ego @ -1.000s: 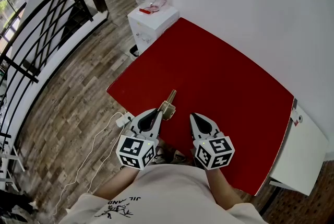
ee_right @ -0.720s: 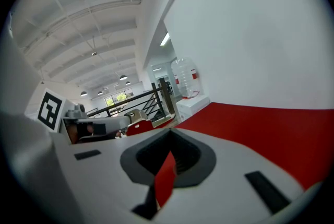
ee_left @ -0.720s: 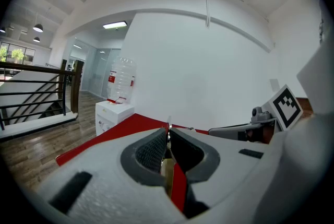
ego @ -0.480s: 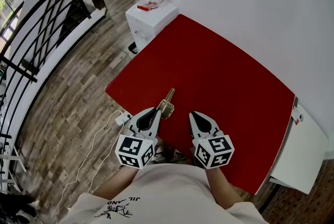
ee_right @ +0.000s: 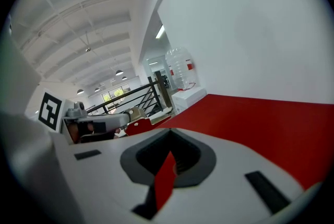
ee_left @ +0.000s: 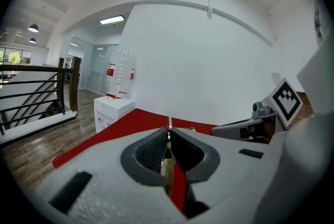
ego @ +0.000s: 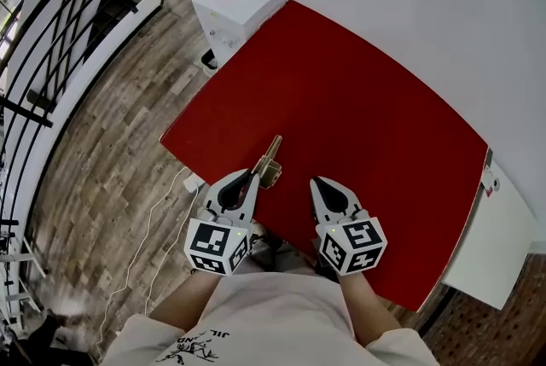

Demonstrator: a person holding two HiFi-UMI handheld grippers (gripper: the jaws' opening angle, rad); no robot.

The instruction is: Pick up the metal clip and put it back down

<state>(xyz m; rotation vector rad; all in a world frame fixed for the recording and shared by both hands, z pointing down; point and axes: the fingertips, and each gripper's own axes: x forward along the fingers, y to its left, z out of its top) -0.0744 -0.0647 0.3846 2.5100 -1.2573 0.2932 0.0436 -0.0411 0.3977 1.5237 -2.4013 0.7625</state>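
A brass-coloured metal clip (ego: 270, 161) is held over the near left part of the red table (ego: 358, 117). My left gripper (ego: 254, 177) is shut on its near end, and the clip sticks out ahead of the jaws toward the table's middle. In the left gripper view the clip (ee_left: 168, 169) shows as a thin brass strip pinched between the dark pads (ee_left: 152, 151). My right gripper (ego: 316, 183) hovers beside it to the right, over the table's near edge, its jaws together with nothing in them. The right gripper view shows the left gripper (ee_right: 99, 124) with the clip (ee_right: 137, 113) at its tip.
A white water dispenser (ego: 235, 2) with a large bottle stands off the table's far left corner. A black stair railing (ego: 51, 57) runs along the left over wood floor. A white cabinet (ego: 499, 236) stands at the right. A cable and power strip (ego: 189, 183) lie on the floor.
Both grippers have sunk a little toward the table, side by side. The left one still holds the clip, the right one stays shut.
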